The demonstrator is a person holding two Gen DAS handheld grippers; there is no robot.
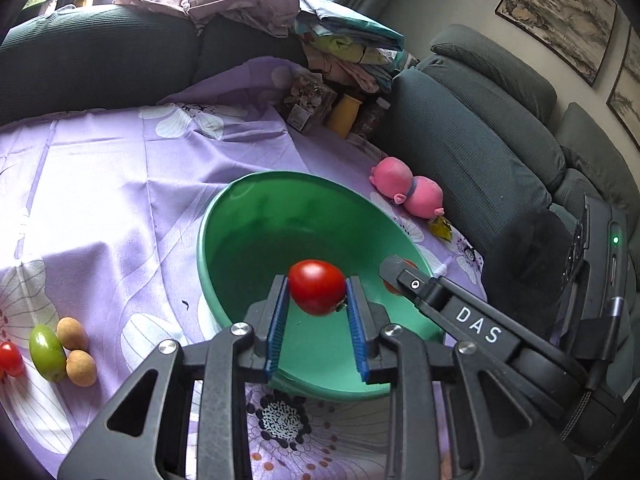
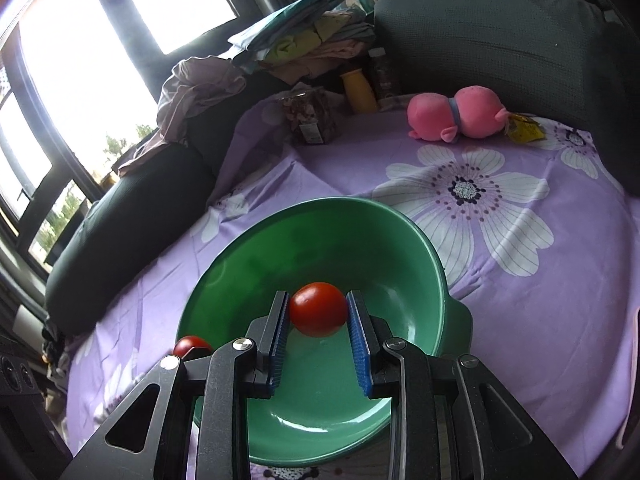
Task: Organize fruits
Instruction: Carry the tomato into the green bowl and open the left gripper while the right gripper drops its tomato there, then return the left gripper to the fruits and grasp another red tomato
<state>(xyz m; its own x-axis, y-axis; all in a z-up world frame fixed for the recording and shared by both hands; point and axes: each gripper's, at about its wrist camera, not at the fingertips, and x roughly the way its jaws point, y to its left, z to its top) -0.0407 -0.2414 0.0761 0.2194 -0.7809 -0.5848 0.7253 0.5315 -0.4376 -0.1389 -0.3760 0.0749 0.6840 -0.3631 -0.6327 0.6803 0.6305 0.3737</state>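
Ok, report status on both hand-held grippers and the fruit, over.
Left hand-held gripper shut on a red tomato. Right hand-held gripper shut on another tomato. Both over the green bowl. Nothing in the way.

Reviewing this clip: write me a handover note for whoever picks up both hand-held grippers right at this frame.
Left hand-held gripper: shut on a red tomato, held above the green bowl.
Right hand-held gripper: shut on another red tomato, also above the bowl.
Done: nothing visibly lies in the bowl yet; both tomatoes are lifted and poised over it.
Left: release both tomatoes into the bowl, then fetch the fruits on the purple cloth to the bowl's left: a small red tomato, a green fruit and two tan round fruits.
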